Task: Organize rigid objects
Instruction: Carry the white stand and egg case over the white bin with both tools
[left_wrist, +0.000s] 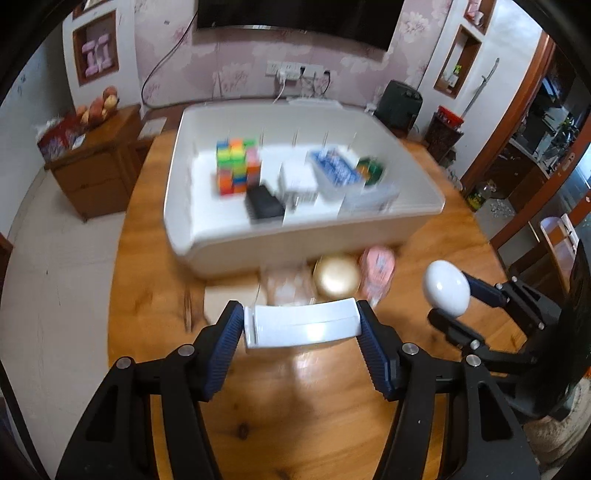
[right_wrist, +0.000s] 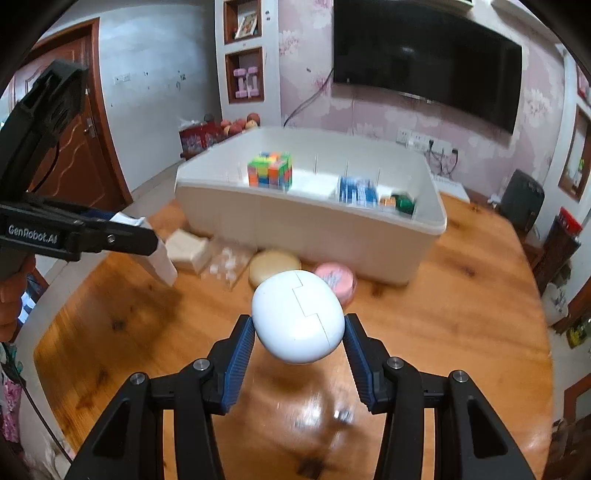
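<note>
My left gripper (left_wrist: 301, 325) is shut on a flat white rectangular box (left_wrist: 301, 326), held above the wooden table in front of the white storage bin (left_wrist: 303, 229). My right gripper (right_wrist: 299, 325) is shut on a white egg-shaped case (right_wrist: 297, 315), also held above the table; the case shows in the left wrist view (left_wrist: 447, 288) too. The bin holds a colourful cube (left_wrist: 236, 166), a black block (left_wrist: 264, 203), white boxes (left_wrist: 297, 182), a blue packet (left_wrist: 334, 168) and a green item (left_wrist: 369, 170).
On the table before the bin lie a gold round tin (left_wrist: 337, 277), a pink round tin (left_wrist: 376, 271), a clear packet (left_wrist: 286, 286) and a beige box (right_wrist: 188, 249). A wooden cabinet (left_wrist: 96, 166) stands left, chairs at right.
</note>
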